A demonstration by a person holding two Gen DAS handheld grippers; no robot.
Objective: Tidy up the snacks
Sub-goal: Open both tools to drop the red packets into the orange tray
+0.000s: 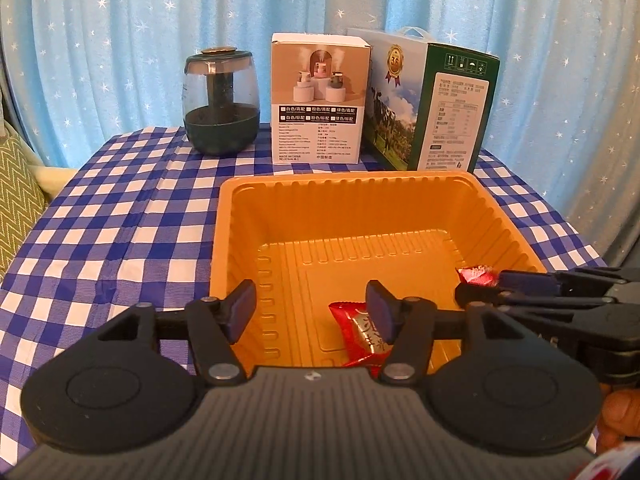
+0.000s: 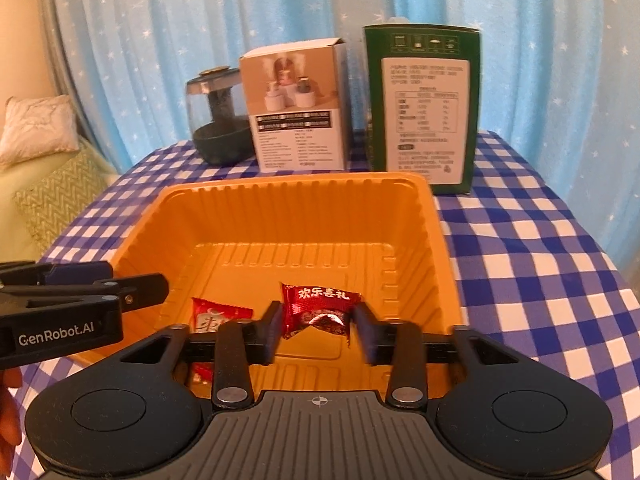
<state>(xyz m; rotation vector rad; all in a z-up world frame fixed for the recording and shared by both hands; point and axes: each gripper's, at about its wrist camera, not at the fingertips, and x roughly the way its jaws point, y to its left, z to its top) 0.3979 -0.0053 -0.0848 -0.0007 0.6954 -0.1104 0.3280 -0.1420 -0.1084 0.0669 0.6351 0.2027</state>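
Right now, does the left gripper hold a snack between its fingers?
No, the left gripper is open and empty, above the orange tray, where one red snack packet already lies.

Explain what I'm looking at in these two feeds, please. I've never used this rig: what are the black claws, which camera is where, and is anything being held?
Each black claw is a hand-held two-finger gripper, and each picture comes from a camera mounted on one, looking forward along its fingers. One view is from the left gripper, the other from the right gripper.

Both reach over an orange ribbed plastic tray on a blue-and-white checked tablecloth. Behind it stand a dark green humidifier, a white product box and a green carton with a handle.

The left gripper is open and empty; one red foil snack packet lies in the tray under it. The right gripper holds a second red packet between its fingers above the tray.
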